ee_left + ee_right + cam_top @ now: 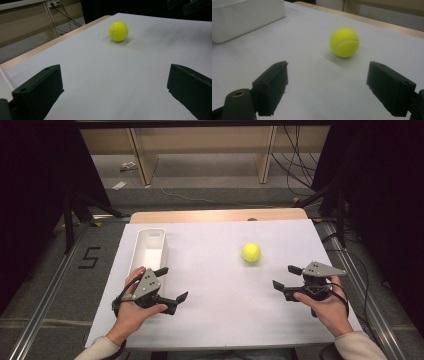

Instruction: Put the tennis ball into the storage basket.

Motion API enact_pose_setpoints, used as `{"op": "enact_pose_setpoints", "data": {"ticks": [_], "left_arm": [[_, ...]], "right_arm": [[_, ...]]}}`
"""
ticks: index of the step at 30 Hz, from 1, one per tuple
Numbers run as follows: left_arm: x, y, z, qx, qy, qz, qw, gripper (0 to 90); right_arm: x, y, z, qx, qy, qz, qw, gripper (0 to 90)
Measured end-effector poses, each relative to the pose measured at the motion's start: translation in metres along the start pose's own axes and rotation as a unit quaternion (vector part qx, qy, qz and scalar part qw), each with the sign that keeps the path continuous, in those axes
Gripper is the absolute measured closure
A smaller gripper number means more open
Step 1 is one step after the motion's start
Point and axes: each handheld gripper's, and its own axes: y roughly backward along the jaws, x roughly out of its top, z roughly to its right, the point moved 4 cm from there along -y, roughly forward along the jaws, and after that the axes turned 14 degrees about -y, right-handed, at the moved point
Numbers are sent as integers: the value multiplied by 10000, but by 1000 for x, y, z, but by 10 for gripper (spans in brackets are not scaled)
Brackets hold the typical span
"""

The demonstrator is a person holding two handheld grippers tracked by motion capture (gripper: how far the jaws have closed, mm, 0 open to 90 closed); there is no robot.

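The left gripper (171,283) has its two blocky black plastic fingers (40,90) spread wide with nothing between them, near the desk's left edge. The right gripper (286,276) likewise holds its fingers (272,85) wide apart and empty, near the right edge. One round, fuzzy yellow tennis ball (251,253) sits on the smooth white sheet covering the desk (220,285), right of centre, well apart from both grippers. One long, white, rectangular plastic bin (148,251) lies along the left edge.
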Motion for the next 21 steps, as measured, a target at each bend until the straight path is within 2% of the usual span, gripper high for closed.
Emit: {"op": "enact_pose_setpoints", "data": {"ticks": [11,15,18,21], "left_arm": [[2,1,1,-2,-15,49,10000,0],[3,1,1,-4,-23,55,10000,0],[2,1,1,22,14,25,10000,0],[3,2,1,20,17,36,10000,0]], "right_arm": [[2,-3,1,-83,-19,27,10000,161],[5,-11,2,-139,-25,8,9999,159],[8,-19,-1,-75,-148,52,9998,157],[12,-28,-4,-90,-100,42,9999,157]]}}
